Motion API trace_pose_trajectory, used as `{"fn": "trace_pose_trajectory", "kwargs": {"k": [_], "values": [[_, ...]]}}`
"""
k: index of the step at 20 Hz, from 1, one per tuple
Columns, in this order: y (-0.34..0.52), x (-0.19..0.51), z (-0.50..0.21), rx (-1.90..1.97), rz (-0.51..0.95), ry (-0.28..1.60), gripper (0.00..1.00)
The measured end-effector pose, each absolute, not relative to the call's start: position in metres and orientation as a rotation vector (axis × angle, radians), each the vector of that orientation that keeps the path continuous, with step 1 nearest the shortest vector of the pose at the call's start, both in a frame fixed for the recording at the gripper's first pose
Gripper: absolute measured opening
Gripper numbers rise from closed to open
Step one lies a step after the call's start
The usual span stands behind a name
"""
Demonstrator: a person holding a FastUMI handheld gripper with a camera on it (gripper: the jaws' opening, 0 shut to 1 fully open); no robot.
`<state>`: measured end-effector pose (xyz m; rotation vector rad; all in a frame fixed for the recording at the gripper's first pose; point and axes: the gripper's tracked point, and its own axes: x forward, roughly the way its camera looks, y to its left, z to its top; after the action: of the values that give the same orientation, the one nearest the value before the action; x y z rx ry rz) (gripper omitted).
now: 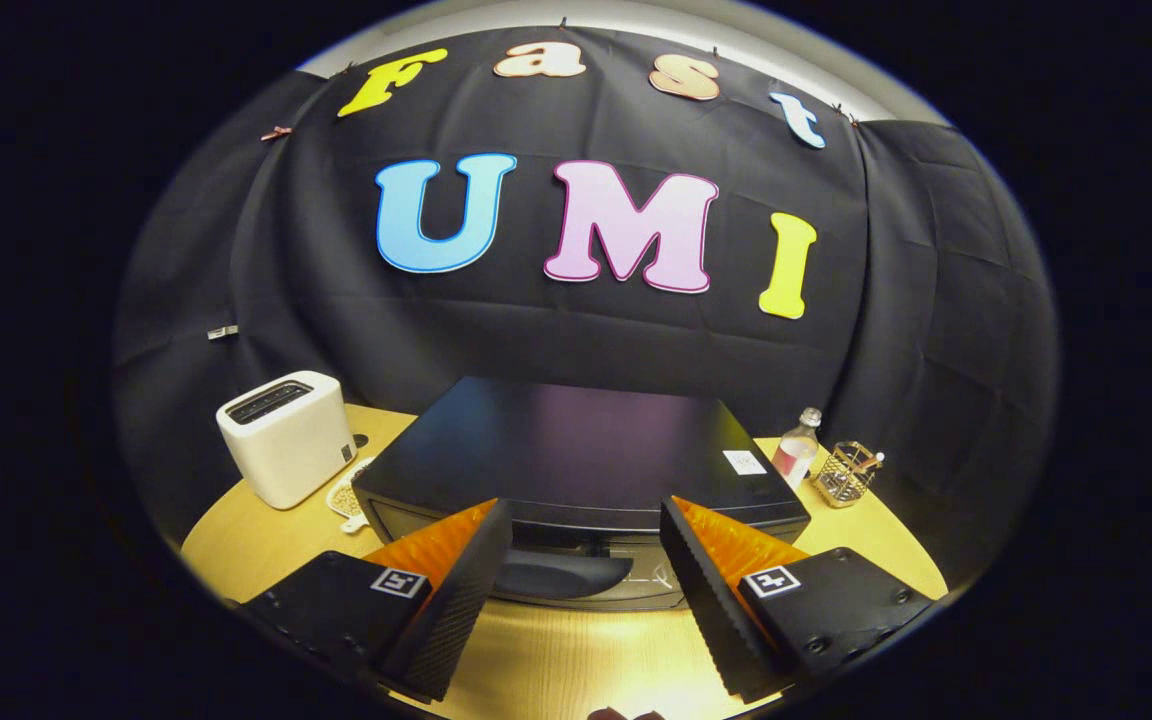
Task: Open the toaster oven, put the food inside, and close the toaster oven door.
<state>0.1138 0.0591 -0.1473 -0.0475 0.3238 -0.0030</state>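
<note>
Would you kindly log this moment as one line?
gripper: open | black toaster oven: just ahead, door shut | food: not loaded

Beyond my fingers: round light-wood table (266,545), black cloth wall (576,340) behind it, creased, pinned along a pale strip (536,15) up top.

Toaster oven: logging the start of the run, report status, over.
Hand-held gripper open, fingers spread just ahead of the toaster oven. Door looks shut, handle between the fingers, untouched. Nothing in the way.
</note>
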Motion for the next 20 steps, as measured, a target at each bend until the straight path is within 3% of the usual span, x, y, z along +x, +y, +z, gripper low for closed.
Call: {"fn": "trace_pose_trajectory", "kwargs": {"k": [10, 20], "values": [[0.075, 0.118, -0.179, 0.057, -0.022, 0.425, 0.97], [0.077, 0.051, -0.202, 0.057, 0.003, 0.463, 0.96]]}}
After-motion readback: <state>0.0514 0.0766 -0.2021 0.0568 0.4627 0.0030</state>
